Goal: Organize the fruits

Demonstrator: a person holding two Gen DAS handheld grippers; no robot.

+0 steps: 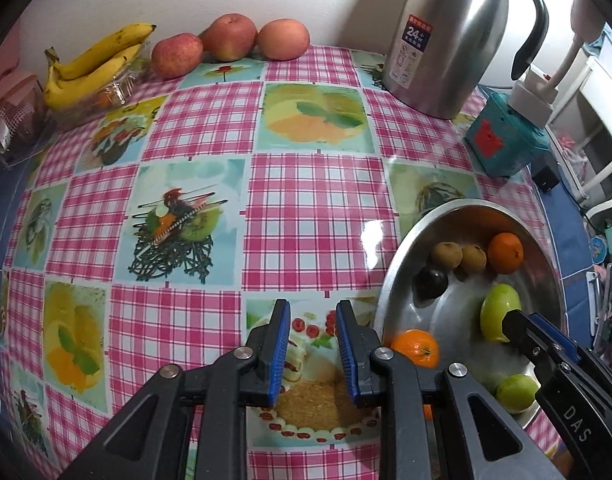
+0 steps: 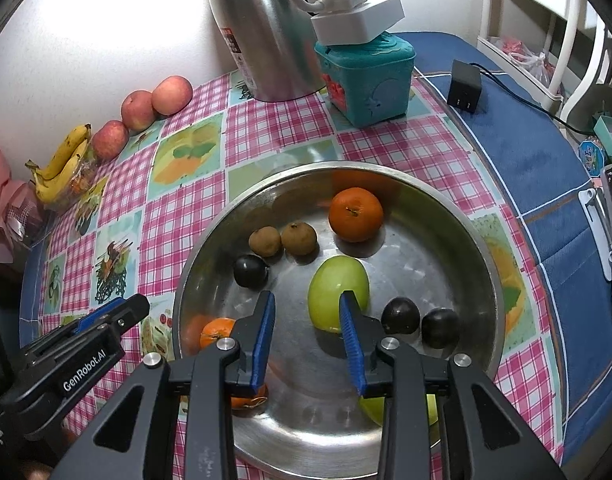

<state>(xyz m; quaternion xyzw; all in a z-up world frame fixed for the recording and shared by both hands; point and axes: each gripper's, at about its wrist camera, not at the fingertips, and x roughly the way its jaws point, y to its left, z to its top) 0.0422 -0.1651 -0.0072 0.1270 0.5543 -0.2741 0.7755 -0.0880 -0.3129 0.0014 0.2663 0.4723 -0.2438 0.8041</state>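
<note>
The right claw (image 2: 306, 340) hung over the metal bowl (image 2: 486, 248) on the worktop (image 2: 266, 128). Its fingers were a little apart and held nothing. The big green fruit (image 2: 332, 284) lay in the bowl just past the tips, and the right finger's tip sat in front of the fruit's edge. I could not tell if it touched.

The left claw (image 1: 312, 354) hung over the checked cloth, just left of the bowl's rim. Its fingers looked a little apart too, with only cloth between them, nothing pinched.

What could go wrong? The green fruit was round and smooth and the bowl looked slippery. If the right claw came down with one finger on top of the fruit, the fruit would likely roll away. It could bump the two dark plums (image 2: 420, 320) just right of the claw, or the big orange (image 2: 356, 214) farther ahead. The fingers also looked too close together to go around the fruit, so they would need to spread first. The small orange (image 2: 216, 332) sat near the left finger and might get knocked.

The green fruit was a bit egg shaped. Its long side ran from near the claw up and away, leaning slightly right. More fruit waited far ahead on the left: bananas (image 2: 60, 166) and three apples (image 2: 140, 110) by the wall.
</note>
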